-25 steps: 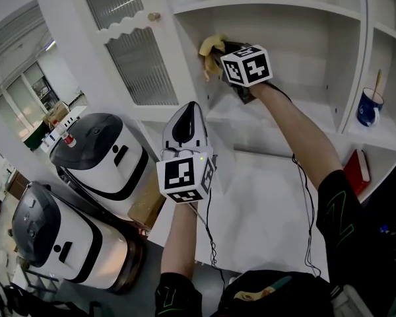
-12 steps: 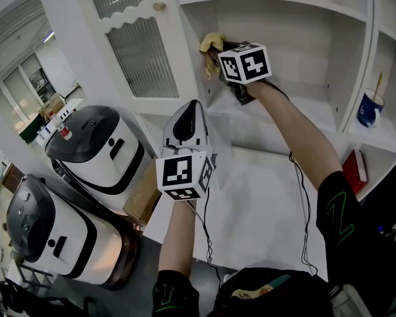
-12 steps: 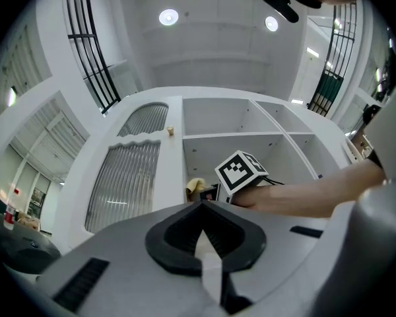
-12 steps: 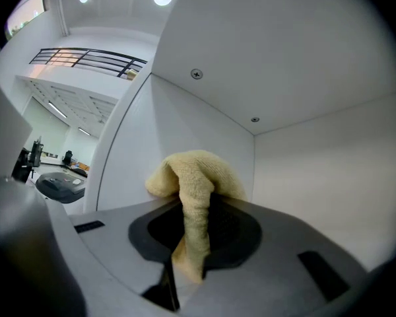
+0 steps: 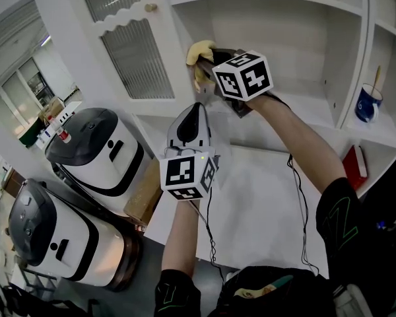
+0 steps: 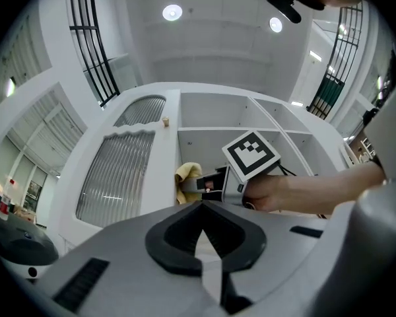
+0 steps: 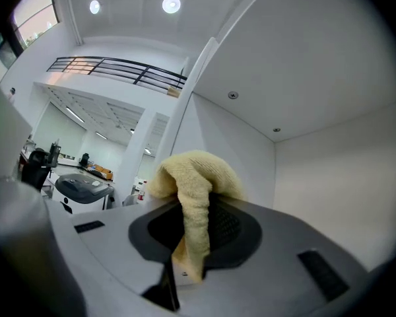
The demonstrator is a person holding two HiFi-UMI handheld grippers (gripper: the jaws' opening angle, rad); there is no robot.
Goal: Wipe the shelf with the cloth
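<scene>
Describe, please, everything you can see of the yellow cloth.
The yellow cloth looks like soft terry fabric, bunched and folded. The right gripper is shut on it: a fold is pinched between the jaws, the rest bulging above the tips. It is held up inside the white shelf compartment, by its left side wall; contact is unclear.

The right gripper (image 5: 208, 62) reaches into the white shelf (image 5: 303, 107), with a yellow cloth (image 5: 200, 49) bunched at its tip by the left inner wall. The left gripper (image 5: 192, 113) hangs lower, pointing upward. A blue mug (image 5: 368, 102) stands in the neighbouring compartment.
</scene>
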